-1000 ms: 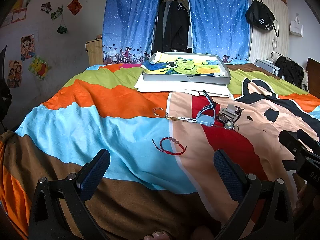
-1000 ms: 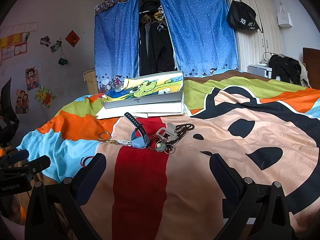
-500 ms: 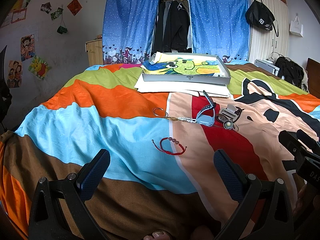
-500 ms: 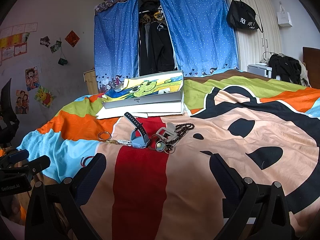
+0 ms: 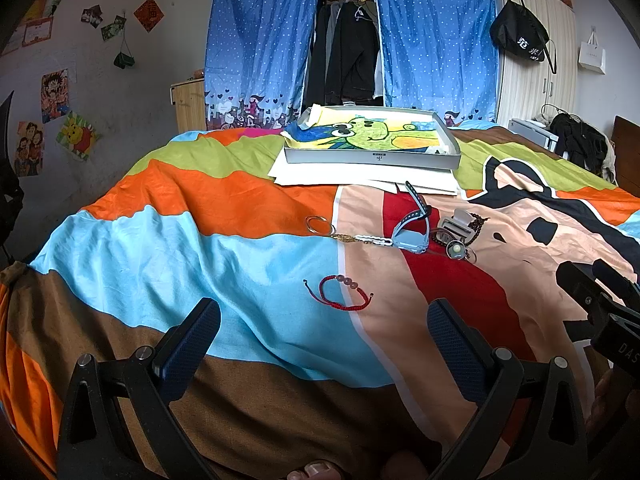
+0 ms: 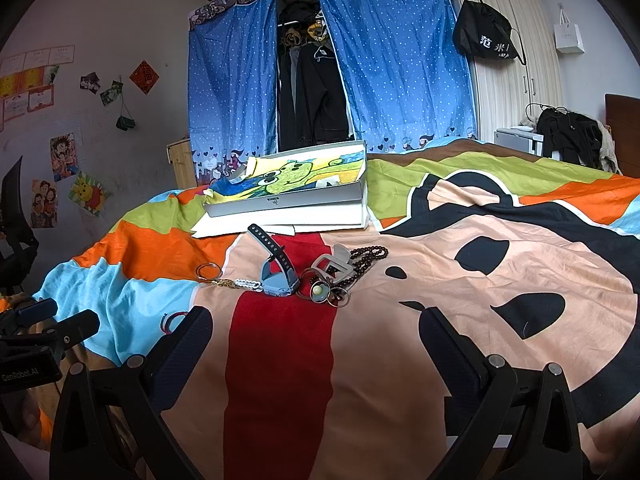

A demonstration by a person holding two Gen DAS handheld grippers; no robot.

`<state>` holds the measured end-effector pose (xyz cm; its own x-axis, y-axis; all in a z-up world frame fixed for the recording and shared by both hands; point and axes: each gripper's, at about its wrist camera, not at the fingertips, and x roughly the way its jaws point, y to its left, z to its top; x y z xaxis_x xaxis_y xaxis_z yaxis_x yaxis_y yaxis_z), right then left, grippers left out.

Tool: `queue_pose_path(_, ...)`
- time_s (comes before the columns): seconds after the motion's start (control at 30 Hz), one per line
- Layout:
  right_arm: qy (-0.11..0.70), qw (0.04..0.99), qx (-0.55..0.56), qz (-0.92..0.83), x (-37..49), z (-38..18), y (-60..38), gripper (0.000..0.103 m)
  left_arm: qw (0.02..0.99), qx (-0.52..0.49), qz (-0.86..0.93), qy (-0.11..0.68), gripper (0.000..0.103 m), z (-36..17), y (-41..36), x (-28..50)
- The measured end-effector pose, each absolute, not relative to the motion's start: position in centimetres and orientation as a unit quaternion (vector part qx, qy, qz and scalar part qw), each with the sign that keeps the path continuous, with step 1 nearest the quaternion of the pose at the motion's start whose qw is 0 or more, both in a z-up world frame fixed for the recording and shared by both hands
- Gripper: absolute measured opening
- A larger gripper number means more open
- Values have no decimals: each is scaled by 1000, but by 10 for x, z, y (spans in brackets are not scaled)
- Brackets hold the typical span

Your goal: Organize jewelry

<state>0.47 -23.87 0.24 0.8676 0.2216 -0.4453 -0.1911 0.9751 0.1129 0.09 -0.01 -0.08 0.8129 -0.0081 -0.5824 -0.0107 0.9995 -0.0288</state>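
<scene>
**Jewelry on bedspread, both grippers spread and empty**

A red cord bracelet (image 5: pixel 338 295) w/ a few beads lies flat on the light-blue band of the bedspread (image 5: pixel 168 256), just ahead of the left gripper (image 5: pixel 324 328) and between its fingers' line of sight; not touching. That gripper's jaws are spread wide, nothing held.

Farther up the bed, near the middle, the rest of the jewelry sits in a loose row: a ring w/ chain (image 5: pixel 344 234) at left, touching a light-blue watch (image 5: pixel 412 228) whose dark strap arches upward, then a silver clasp piece (image 6: pixel 332 266) over a dark bead strand (image 6: pixel 366 258), w/ a pale round pendant (image 6: pixel 318 290) at the pile's near edge.

The right gripper (image 6: pixel 316 344) hovers over the red stripe, jaws also spread wide, empty; the pile is ahead of it, well apart. In its view the red bracelet peeks out beside its left finger.

Beyond the jewelry, toward the bed's far edge, a shallow grey box (image 5: pixel 372 156) w/ a green cartoon drawing rests on white sheets. Blue dotted curtains (image 5: pixel 256 40) hang behind.
</scene>
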Motion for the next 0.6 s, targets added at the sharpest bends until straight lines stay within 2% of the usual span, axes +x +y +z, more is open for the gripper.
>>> queue_pose_path(0.6,235,966,33,107,5,2,-240,103,952,-15,1,306,102,-1,0,1)
